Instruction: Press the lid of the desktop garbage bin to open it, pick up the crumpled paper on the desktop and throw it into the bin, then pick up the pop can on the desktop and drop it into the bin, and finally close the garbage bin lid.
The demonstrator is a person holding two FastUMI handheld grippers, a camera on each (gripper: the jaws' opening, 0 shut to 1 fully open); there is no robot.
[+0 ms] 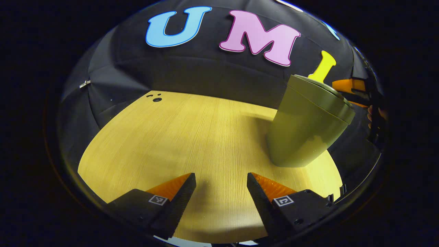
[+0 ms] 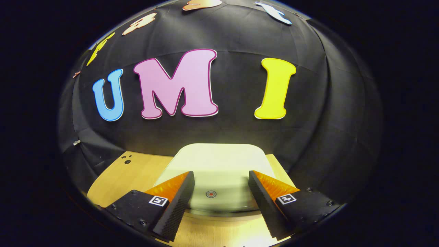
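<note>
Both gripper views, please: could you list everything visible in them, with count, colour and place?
garbage bin: one, olive green, standing on the right part of the table in the left gripper view.
lid: one, pale and closed on the bin, with a small round mark near its front edge, right below the right gripper.
table: one, light wood, beneath both grippers.
holes: a few, dark, at the table's far edge.
left gripper: one, open, over bare table.
right gripper: one, open, above the lid; also seen past the bin in the left gripper view.
</note>
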